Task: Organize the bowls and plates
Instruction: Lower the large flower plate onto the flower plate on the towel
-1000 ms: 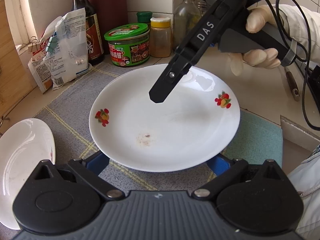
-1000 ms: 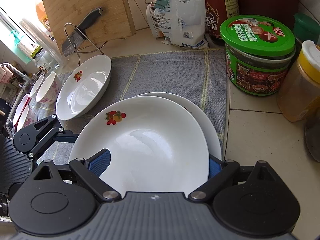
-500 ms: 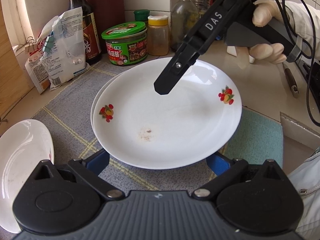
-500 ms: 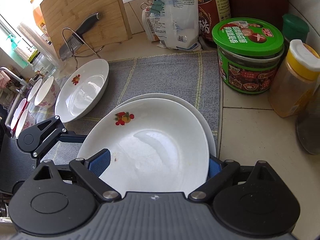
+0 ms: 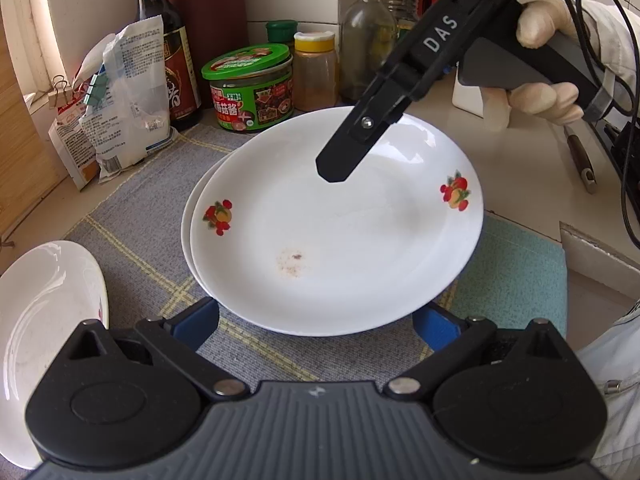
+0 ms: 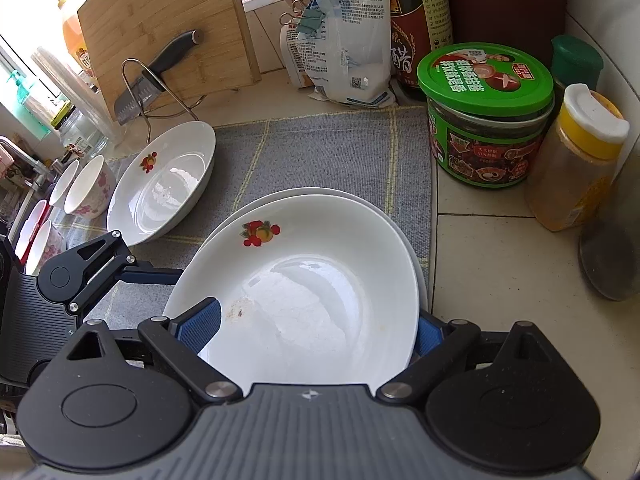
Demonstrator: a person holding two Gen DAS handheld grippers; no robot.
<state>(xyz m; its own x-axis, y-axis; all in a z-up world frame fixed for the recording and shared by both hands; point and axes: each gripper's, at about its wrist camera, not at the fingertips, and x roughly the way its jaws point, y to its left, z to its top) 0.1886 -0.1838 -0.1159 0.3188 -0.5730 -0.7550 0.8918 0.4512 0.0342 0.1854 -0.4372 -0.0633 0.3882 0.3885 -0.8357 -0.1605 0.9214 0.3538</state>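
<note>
Lowered onto the bottom plate [image 6: 414,256], top plate [image 6: 316,280] sits between open right hand-held gripper [image 6: 318,332].

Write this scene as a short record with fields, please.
top item: white fruit-print plate, a brownish stain inside
beneath it: second white plate, offset, on grey woven mat
left gripper: jaws wide apart at the top plate's near rim
right gripper: jaws wide apart around the opposite rim
elsewhere: third white plate lying apart on the mat

fruit-print plate [image 6: 312,292] atop another plate [image 6: 404,232]
</note>
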